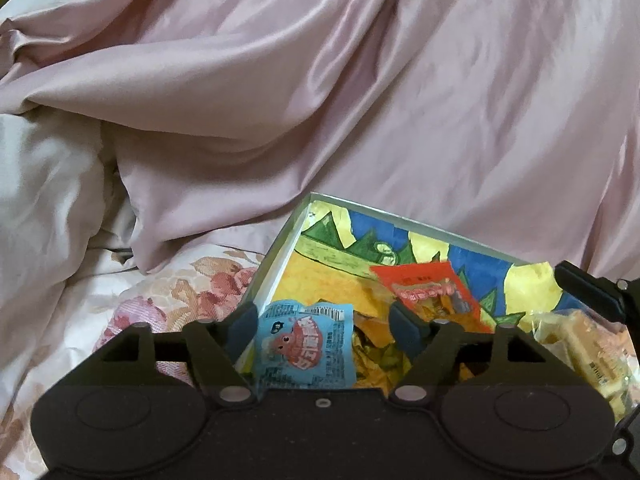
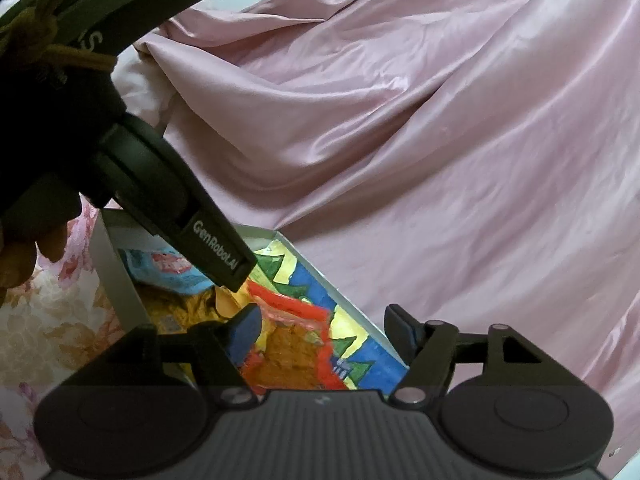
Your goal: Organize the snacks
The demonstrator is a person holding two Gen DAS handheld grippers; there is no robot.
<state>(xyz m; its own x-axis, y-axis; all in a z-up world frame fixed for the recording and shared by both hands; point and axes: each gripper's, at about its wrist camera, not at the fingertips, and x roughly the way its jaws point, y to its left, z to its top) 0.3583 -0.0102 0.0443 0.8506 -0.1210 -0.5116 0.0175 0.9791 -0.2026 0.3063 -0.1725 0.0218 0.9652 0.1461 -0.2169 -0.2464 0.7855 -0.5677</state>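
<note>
On the pink quilt point(image 1: 360, 80), the painted box point(image 1: 276, 264) could tip if nudged, spilling the blue packet point(image 1: 308, 344) inside it, beneath the left gripper point(image 1: 324, 320) and right gripper point(image 2: 320, 326), both gaping, empty.

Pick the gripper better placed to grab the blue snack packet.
Left. The left gripper is open with the blue packet between its fingers; the right gripper sits over the red packet.

Dim, soft indoor light; fisheye-bent edges, sheen on satin point(image 1: 360, 80).
</note>
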